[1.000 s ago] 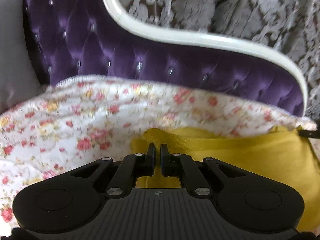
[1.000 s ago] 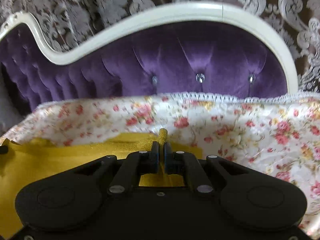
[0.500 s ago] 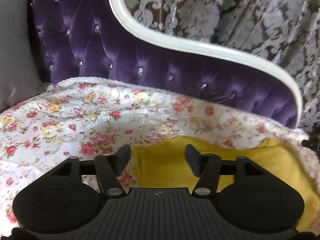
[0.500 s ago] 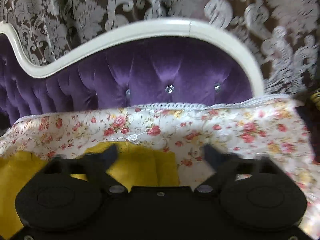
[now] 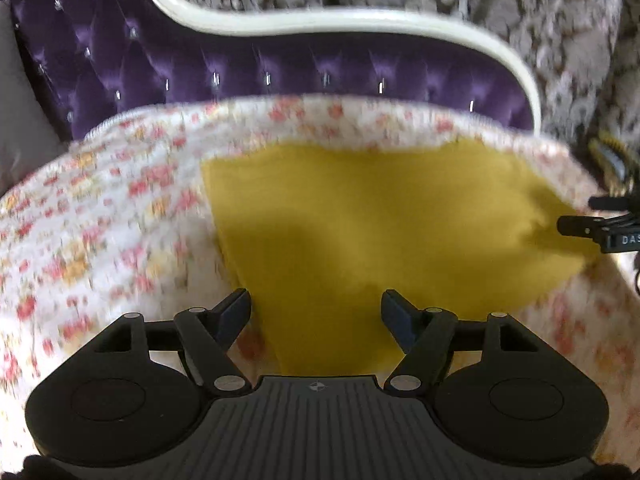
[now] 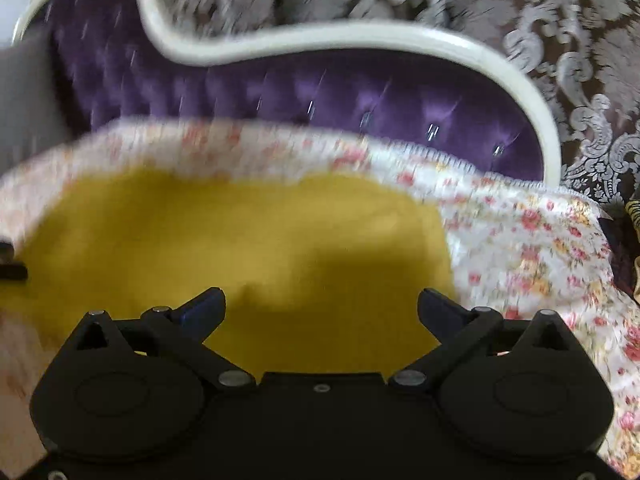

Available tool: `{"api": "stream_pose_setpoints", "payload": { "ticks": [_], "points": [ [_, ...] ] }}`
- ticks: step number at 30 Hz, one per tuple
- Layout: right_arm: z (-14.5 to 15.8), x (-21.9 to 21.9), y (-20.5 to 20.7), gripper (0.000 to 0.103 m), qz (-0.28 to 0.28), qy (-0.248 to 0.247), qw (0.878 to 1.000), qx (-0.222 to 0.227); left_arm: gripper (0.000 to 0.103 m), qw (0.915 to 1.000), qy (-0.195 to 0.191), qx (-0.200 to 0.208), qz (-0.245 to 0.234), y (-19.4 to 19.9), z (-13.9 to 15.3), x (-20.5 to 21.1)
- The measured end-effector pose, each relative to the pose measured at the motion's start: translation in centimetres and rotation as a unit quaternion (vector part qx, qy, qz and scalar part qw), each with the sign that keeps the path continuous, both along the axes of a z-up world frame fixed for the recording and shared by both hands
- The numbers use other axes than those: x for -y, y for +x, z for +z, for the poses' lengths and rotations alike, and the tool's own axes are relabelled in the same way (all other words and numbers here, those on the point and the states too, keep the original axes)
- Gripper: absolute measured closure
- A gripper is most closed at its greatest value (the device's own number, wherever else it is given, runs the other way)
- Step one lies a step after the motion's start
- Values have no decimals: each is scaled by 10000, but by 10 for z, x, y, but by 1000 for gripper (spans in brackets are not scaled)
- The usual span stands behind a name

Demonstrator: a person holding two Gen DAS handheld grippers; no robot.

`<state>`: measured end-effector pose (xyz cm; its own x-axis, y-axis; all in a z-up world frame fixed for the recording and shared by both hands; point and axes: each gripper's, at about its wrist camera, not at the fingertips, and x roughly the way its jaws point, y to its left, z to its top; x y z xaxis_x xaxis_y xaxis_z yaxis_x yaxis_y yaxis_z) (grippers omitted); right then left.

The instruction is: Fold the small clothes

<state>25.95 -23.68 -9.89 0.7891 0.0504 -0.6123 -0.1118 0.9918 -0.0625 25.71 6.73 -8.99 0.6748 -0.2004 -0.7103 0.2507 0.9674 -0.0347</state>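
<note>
A mustard-yellow cloth (image 5: pixel 380 224) lies flat on the flowered bedspread (image 5: pixel 100 216), folded into a broad panel. My left gripper (image 5: pixel 316 312) hovers over its near left edge, jaws still opening, nothing pinched between them. In the right wrist view the same yellow cloth (image 6: pixel 240 240) fills the middle, and my right gripper (image 6: pixel 320 312) stands wide open above its near right part, holding nothing. The right gripper's fingertips (image 5: pixel 576 224) poke in at the right edge of the left wrist view, over the cloth's right corner. Both views are motion-blurred.
A purple tufted headboard (image 5: pixel 280 72) with a white curved frame (image 6: pixel 360 36) runs behind the bedspread (image 6: pixel 540 248). Patterned grey-brown curtains (image 6: pixel 560 20) hang behind it. A grey cushion (image 5: pixel 20 120) sits at far left. The bed's edge drops off at right (image 6: pixel 616 240).
Both grippers were shut on the yellow cloth's edge, then let go and opened wide. Both pulled back toward me and swung inward, so more of the flat cloth shows.
</note>
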Motion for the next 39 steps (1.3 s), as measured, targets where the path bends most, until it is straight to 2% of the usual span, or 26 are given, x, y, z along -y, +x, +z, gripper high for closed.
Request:
{"api": "stream_pose_setpoints", "payload": {
  "ticks": [2, 4, 8, 9, 12, 15, 17, 21, 25, 28, 30, 32, 34, 37, 39],
  "points": [
    [-14, -5, -4, 2, 3, -357, 9991, -217, 30, 9996, 262, -43, -37, -5, -10, 1],
    [-20, 0, -14, 1, -35, -298, 9995, -125, 25, 9994, 338, 94, -65, -13, -13, -3],
    [-16, 18, -17, 4, -82, 173, 9994, -290, 24, 10000, 68, 37, -34, -15, -8, -17],
    [-12, 22, -17, 9, -41, 259, 9994, -235, 24, 10000, -44, 67, -32, -14, -4, -20],
    [3, 35, -17, 9, -128, 478, 9987, 144, 24, 9990, -388, 223, 86, -8, 10, -28],
    [16, 48, 1, 10, -177, 528, 9977, 395, 24, 9976, -556, 350, 199, 12, 19, -34],
    [19, 54, 18, 16, -162, 541, 9973, 460, 24, 9974, -548, 387, 251, 27, 22, -35],
    [15, 67, 56, 30, -96, 828, 9958, 378, 25, 9970, -576, 409, 313, 55, 18, -38],
    [5, 72, 83, 30, -105, 959, 9949, 297, 25, 9969, -618, 328, 367, 79, 10, -40],
    [-4, 77, 97, 35, -107, 1007, 9946, 219, 25, 9968, -630, 279, 400, 92, 5, -41],
    [-9, 80, 103, 37, -97, 1066, 9941, 161, 28, 9967, -650, 322, 367, 97, 4, -41],
    [-12, 83, 108, 37, -116, 1060, 9942, 109, 40, 9970, -604, 371, 320, 101, 3, -38],
    [-15, 85, 112, 38, -114, 1055, 9943, 91, 47, 9976, -512, 387, 278, 105, 1, -36],
    [-17, 89, 117, 45, -22, 1158, 9933, 45, 59, 9981, -442, 376, 223, 108, -2, -33],
    [-19, 90, 120, 50, 87, 1275, 9918, -23, 64, 9981, -432, 388, 198, 109, -3, -32]
  ]
}}
